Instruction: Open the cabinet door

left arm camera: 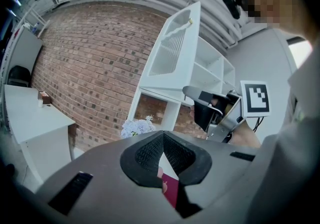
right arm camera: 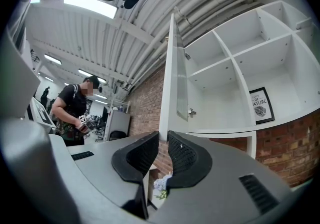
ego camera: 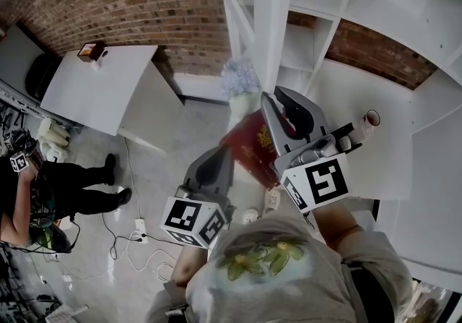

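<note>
Here, your right tongs [right arm camera: 162, 137] pinch the lower edge of the door [right arm camera: 168, 77], which stands wide of the cabinet [right arm camera: 220, 97]. Your left tongs [left arm camera: 163, 136] are closed on nothing. Pull sideways and that narrow pinch may slip off.

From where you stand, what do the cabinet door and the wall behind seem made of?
The cabinet door: probably white-painted wood or board, smooth and matte, with a ribbed pane that may be glass. The wall: bare red brick, mortar lines showing.
</note>
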